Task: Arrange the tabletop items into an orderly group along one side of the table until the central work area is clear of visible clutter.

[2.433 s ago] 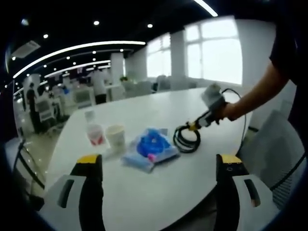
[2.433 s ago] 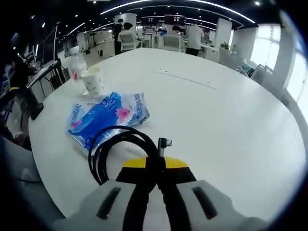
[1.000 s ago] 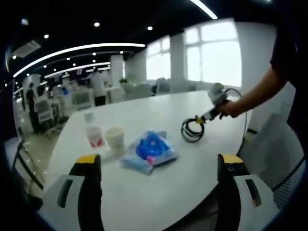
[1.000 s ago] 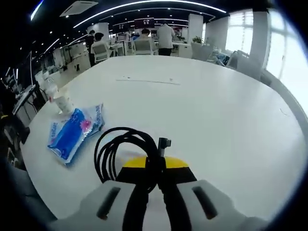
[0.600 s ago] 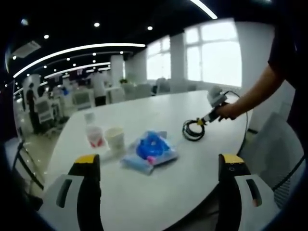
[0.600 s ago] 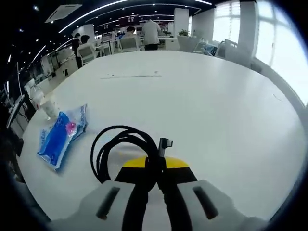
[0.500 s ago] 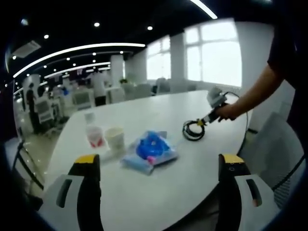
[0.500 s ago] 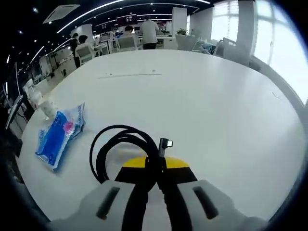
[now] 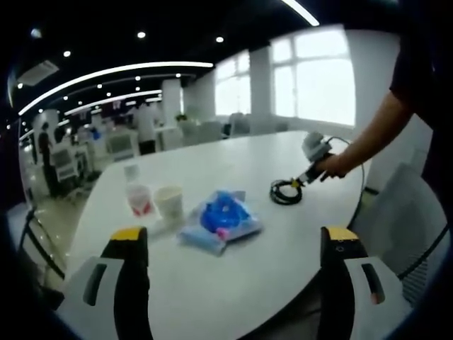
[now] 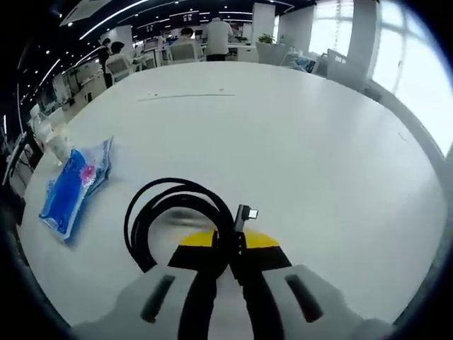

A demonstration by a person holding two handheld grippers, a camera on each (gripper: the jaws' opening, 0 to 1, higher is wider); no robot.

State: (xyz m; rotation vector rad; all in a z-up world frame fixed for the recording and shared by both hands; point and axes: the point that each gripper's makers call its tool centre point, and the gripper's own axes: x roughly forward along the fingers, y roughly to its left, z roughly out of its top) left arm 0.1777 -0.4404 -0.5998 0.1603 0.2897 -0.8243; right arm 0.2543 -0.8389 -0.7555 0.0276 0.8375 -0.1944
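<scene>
A coiled black cable (image 10: 166, 216) hangs in my right gripper (image 10: 228, 249), whose jaws are shut on it just over the white table (image 10: 304, 142); its plug (image 10: 244, 214) sticks up beside the jaws. From the left gripper view, that cable (image 9: 286, 191) rests near the table's right edge, held by the right gripper (image 9: 303, 178) in a person's hand. A blue plastic packet (image 9: 219, 219) lies mid-table, also seen as the blue packet (image 10: 69, 185). Two paper cups (image 9: 168, 203) and a small bottle (image 9: 132, 172) stand left of it. My left gripper (image 9: 230, 248) is open above the near edge.
An office with desks, chairs and people (image 9: 146, 122) lies beyond the table. A grey chair (image 9: 403, 219) stands at the right by the table edge. A thin line-like item (image 10: 180, 96) lies on the far part of the table.
The right gripper has carried the cable away from the blue packet toward the table's right edge and lowered it nearer the tabletop. The left gripper has stayed still.
</scene>
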